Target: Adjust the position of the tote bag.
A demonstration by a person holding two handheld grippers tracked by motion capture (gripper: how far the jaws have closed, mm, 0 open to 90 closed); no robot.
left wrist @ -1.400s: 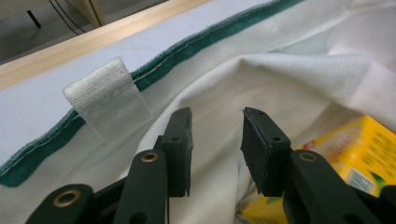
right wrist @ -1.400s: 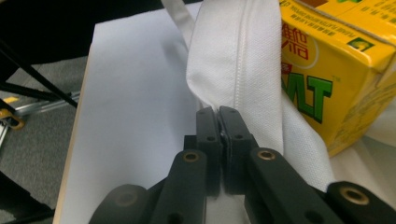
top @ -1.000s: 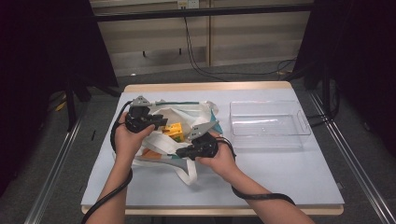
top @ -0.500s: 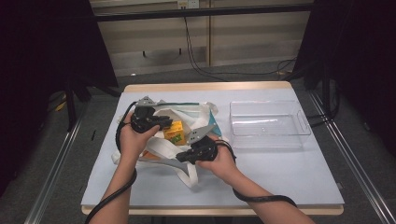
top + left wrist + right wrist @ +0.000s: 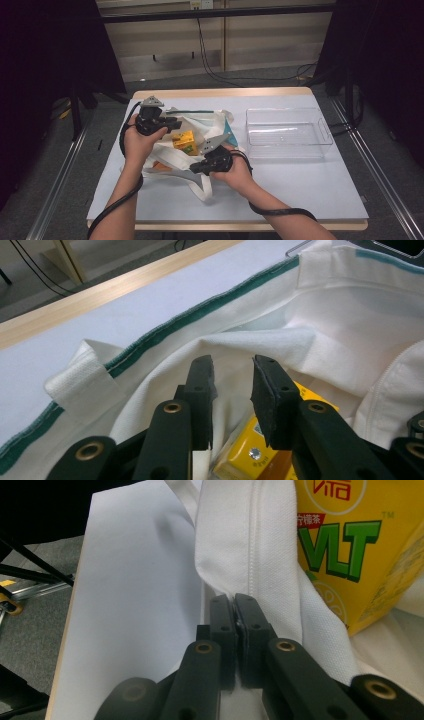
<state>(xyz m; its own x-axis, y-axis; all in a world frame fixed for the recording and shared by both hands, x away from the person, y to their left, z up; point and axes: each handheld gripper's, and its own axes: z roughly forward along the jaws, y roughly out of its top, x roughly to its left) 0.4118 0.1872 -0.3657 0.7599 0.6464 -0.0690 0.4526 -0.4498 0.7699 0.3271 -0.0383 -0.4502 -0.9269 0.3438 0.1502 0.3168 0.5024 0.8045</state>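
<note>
White canvas tote bag (image 5: 200, 150) lying on the left half of the table (image 5: 300, 185), well clear of every edge — open surface ahead and below. Clear plastic tray (image 5: 287, 132) just right of it, apart. Cream fabric, green-trimmed rim, mouth held open; yellow drink carton (image 5: 185, 142) inside. Right gripper (image 5: 235, 610) clamped on the bag's near rim. Left gripper (image 5: 232, 385) over the bag's mouth, jaws just widened — nothing between them.
</note>
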